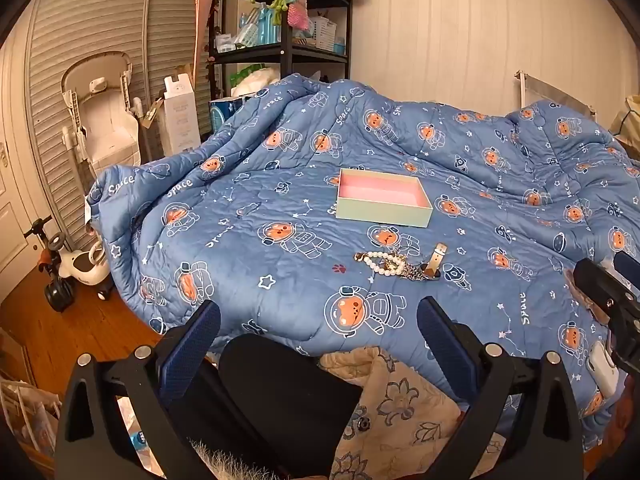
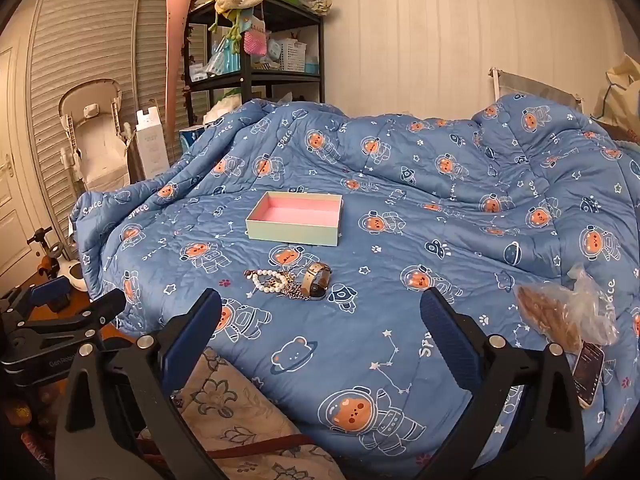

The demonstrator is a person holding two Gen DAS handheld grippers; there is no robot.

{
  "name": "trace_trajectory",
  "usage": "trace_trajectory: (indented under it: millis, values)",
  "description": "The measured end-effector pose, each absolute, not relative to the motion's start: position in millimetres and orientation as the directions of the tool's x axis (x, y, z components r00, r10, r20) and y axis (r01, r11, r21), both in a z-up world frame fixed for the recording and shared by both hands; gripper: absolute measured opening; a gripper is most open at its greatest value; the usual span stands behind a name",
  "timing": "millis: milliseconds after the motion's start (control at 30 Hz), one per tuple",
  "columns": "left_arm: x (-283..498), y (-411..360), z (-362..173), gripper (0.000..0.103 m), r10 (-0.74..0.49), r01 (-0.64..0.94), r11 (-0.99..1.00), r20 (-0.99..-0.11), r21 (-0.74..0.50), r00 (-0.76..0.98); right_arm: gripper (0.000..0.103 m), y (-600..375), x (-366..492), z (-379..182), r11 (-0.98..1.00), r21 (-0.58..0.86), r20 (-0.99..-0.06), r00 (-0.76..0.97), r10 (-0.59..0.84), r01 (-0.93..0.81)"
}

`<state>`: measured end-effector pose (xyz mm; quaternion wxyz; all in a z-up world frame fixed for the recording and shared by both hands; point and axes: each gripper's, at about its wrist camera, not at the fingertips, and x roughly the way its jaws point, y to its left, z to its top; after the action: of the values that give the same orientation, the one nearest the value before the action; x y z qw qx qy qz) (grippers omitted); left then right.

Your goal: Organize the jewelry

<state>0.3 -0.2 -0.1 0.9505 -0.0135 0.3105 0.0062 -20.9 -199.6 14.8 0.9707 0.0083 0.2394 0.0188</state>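
Blue quilted fabric printed with astronaut bears covers the bed [image 1: 248,216], which fills the middle of a room walled by louvred doors [image 1: 80,32] and pale panelling. A black shelving unit [image 2: 256,72] crowded with small goods is seen beyond the far-left corner of the bed, with a white baby seat [image 1: 104,120] beside it. An open box [image 2: 296,220] lined in pink is set near the middle of the bed. Just in front of it, toward the near edge, a pearl bracelet [image 2: 268,280], a chain and a watch [image 2: 316,280] are heaped together, touching. A crinkled plastic bag [image 2: 568,312] and a phone [image 2: 588,372] are lying at the right edge. The left gripper [image 1: 318,328] and right gripper [image 2: 320,320] are both held with jaws spread wide, nothing between them, short of the jewelry.
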Motion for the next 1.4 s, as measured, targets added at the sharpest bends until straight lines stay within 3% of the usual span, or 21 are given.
trace_trajectory:
  millis: [1400]
  values:
    - [-0.2, -0.2, 0.1, 0.097, 0.008, -0.021, 1.0, -0.584, -0.016, 0.812, 0.098, -200.1, -21.8, 12.2, 0.999, 0.03, -0.467, 0.883, 0.039, -0.029]
